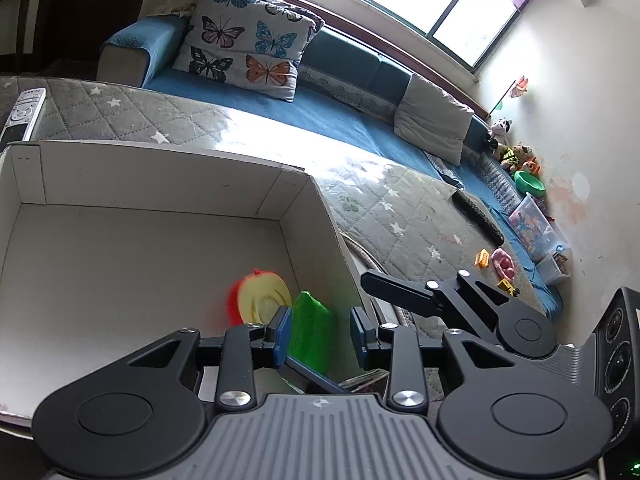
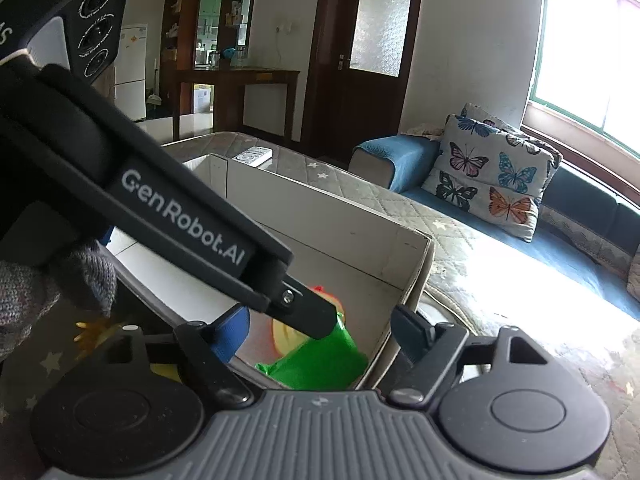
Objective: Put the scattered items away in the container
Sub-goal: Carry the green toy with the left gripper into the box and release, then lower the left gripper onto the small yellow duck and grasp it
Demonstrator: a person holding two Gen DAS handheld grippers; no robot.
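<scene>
While both tools hang over the white box [image 1: 160, 184], the left tool [image 1: 320, 336] is seen with jaws apart and nothing between them; the right tool [image 2: 320, 332] likewise stands apart and empty. Inside the box, a green toy [image 1: 310, 332] and a red-and-yellow toy [image 1: 260, 296] lie touching in the near corner. Small toys [image 1: 502, 262] remain scattered on the quilted counter [image 1: 400, 216], well apart from the box. By judgement, each is best approached squarely and gripped across its narrow sides.
</scene>
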